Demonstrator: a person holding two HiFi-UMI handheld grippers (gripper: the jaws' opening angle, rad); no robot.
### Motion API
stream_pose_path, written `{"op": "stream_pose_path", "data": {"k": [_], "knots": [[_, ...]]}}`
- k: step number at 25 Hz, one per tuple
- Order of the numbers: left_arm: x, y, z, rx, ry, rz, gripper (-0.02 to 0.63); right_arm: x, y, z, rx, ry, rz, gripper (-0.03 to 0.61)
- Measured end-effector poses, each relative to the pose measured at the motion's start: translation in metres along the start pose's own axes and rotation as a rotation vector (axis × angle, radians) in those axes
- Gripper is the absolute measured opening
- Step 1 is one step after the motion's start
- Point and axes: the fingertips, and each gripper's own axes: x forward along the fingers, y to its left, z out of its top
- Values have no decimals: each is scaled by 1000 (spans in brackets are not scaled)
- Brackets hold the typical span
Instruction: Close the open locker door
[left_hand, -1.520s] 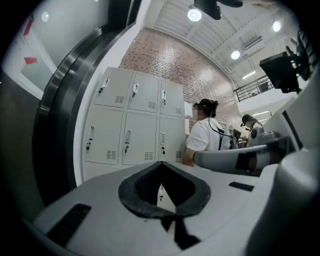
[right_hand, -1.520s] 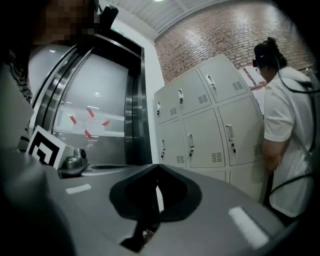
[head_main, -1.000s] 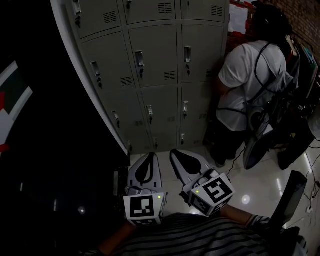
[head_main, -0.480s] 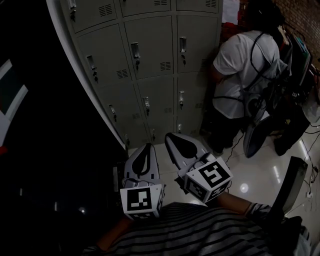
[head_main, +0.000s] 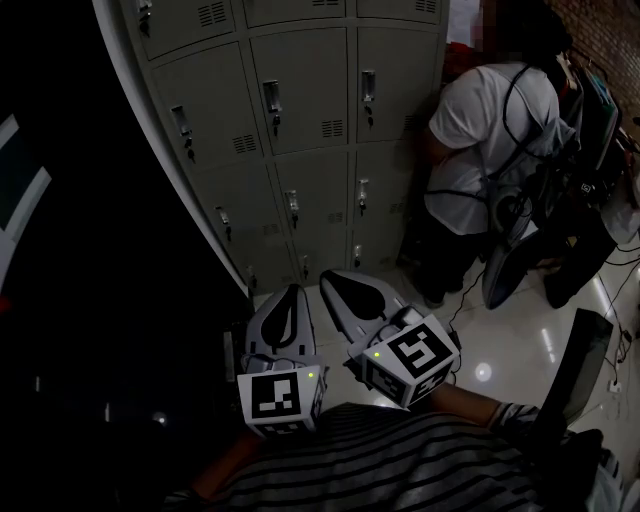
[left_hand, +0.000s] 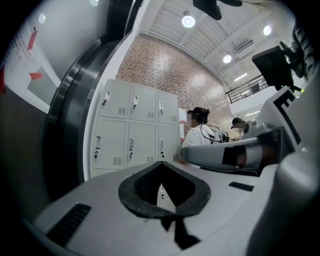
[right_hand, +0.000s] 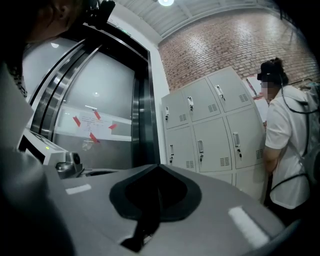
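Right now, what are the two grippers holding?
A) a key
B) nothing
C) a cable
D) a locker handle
B: the left gripper and the right gripper both have their jaws shut with nothing between them, apart from the lockers.

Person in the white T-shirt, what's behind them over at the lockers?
The grey lockers show only shut doors up to the person, whose body covers the bank's right edge. Whether an open door stands behind them cannot be seen.
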Motion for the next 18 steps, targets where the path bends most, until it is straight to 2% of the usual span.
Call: {"op": "stream_pose_path", "data": {"k": [18], "knots": [[5, 15, -9, -19, 22, -7, 3, 18, 7, -10, 11, 27, 11, 0]]}}
